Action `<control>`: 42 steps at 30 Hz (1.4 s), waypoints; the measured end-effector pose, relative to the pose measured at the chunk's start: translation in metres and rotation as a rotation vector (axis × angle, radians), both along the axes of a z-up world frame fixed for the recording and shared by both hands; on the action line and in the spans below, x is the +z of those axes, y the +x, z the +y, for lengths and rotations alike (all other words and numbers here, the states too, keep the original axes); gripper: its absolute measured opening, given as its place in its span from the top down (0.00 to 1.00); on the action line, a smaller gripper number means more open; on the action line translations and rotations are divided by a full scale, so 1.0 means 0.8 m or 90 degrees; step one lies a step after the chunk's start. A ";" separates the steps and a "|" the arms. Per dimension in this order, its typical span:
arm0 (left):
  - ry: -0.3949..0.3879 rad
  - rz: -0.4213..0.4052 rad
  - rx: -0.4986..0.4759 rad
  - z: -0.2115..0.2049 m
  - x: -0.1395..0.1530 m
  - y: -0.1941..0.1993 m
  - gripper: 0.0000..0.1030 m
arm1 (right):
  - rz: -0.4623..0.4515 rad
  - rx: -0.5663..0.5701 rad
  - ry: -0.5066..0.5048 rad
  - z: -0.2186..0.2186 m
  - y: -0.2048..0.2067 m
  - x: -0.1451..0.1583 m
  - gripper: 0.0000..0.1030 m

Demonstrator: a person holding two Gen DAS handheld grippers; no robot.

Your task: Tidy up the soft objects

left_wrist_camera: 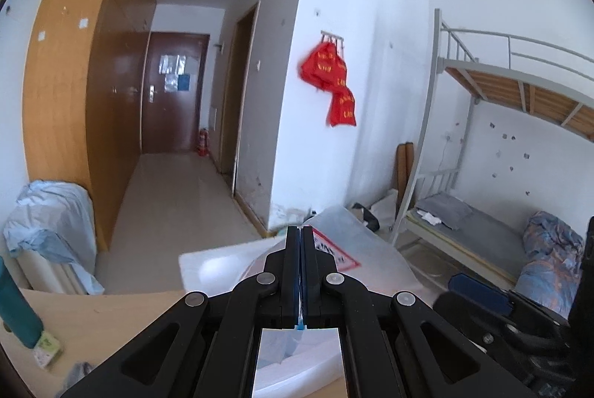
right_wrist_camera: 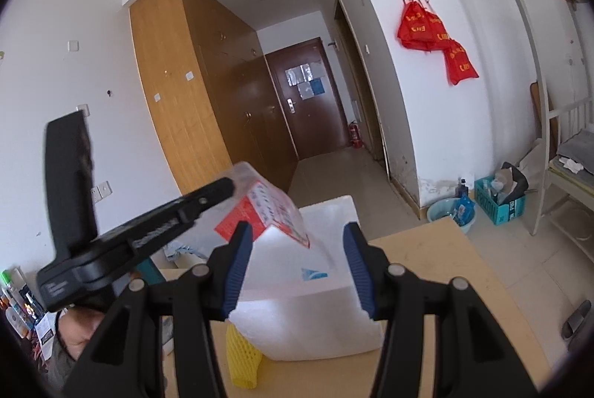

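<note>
My left gripper (right_wrist_camera: 228, 188) is clamped on a clear bag (right_wrist_camera: 273, 208) with a red label, holding it in the air above the white foam block (right_wrist_camera: 308, 320) on the desk (right_wrist_camera: 456, 249). My right gripper (right_wrist_camera: 299, 260) stands apart around nothing, just over the foam. A yellow foam net (right_wrist_camera: 241, 361) lies beside the block's near corner.
</note>
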State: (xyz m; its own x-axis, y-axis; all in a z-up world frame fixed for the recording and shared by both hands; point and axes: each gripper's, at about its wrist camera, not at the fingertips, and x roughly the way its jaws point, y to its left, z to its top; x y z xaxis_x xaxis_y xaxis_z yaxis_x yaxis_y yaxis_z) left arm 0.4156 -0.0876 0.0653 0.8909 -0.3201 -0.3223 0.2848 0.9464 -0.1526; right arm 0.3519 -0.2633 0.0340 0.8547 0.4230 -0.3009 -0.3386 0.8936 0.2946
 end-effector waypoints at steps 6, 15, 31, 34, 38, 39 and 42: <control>0.020 0.029 -0.001 -0.009 -0.015 0.015 1.00 | 0.003 0.005 -0.004 -0.004 0.004 -0.004 0.46; 0.018 0.049 0.005 0.002 -0.012 0.003 0.96 | 0.004 0.012 -0.004 -0.004 0.000 -0.006 0.46; 0.028 -0.014 0.041 0.044 0.017 -0.053 0.22 | 0.020 0.038 -0.016 0.008 0.012 -0.011 0.46; 0.015 -0.013 0.072 0.067 0.016 -0.053 0.22 | 0.026 0.038 -0.012 0.006 0.021 -0.011 0.46; -0.037 -0.008 0.127 0.104 0.009 -0.042 0.23 | 0.029 0.033 -0.011 0.005 0.025 -0.014 0.46; -0.032 0.002 0.115 0.103 0.007 -0.035 0.26 | 0.032 0.035 -0.014 0.006 0.028 -0.016 0.46; -0.003 0.048 0.035 0.085 -0.007 -0.016 0.39 | 0.038 0.047 -0.032 0.011 0.037 -0.020 0.46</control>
